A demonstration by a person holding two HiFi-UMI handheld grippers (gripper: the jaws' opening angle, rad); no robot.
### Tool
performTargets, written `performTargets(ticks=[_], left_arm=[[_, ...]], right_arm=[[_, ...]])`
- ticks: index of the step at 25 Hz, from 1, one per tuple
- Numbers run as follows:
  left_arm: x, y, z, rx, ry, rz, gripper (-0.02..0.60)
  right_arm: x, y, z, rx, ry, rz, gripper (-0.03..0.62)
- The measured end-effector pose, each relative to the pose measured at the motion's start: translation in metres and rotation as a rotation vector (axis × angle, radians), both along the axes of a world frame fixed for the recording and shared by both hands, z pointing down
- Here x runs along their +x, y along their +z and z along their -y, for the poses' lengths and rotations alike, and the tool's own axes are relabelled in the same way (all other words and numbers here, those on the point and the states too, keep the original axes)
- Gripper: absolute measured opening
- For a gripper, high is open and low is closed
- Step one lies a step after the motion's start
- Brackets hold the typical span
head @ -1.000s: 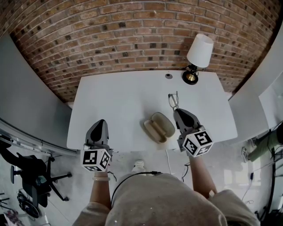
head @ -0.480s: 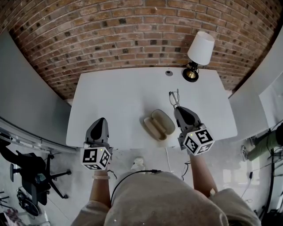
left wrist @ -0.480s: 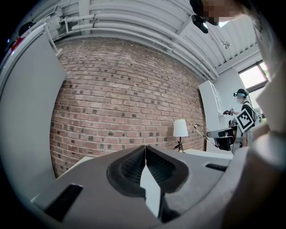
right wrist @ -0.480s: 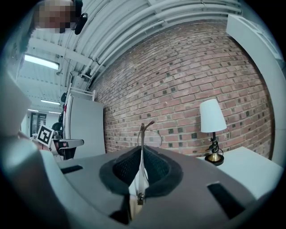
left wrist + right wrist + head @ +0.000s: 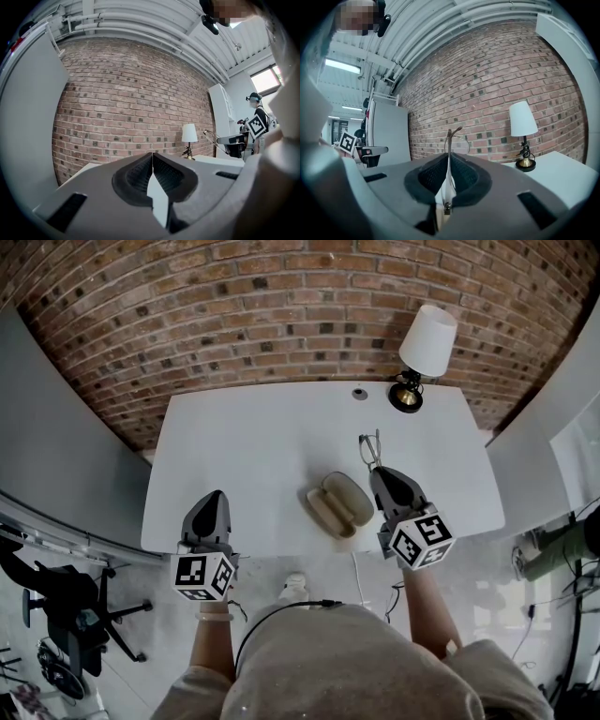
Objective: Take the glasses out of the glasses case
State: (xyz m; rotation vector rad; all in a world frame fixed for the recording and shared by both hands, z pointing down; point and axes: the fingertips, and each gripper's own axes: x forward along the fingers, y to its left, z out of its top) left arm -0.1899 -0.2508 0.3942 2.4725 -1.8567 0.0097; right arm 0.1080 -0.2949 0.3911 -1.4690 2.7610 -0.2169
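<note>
While the left gripper (image 5: 214, 496), pressed together on nothing, hovers at the near left edge of the table (image 5: 253, 432), the right gripper (image 5: 376, 472) pinches the glasses (image 5: 368, 448) just right of the open glasses case (image 5: 337, 505).

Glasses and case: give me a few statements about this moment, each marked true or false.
1. The right gripper is shut on the glasses. True.
2. The case is closed. False: it lies open on the table.
3. The left gripper holds the case. False: it is shut on nothing, at the table's near edge and well clear of the case.
4. The lamp stands at the table's far right corner. True.
</note>
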Motion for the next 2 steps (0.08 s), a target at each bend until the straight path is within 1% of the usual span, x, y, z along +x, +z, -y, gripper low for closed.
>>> performTargets(ticks=[2], left_arm=[[-0.0017,0.0010,0.0006,-0.001,0.000,-0.001,0.006]], right_arm=[[-0.0017,0.0012,0.0002,-0.001,-0.001,0.001,0.020]])
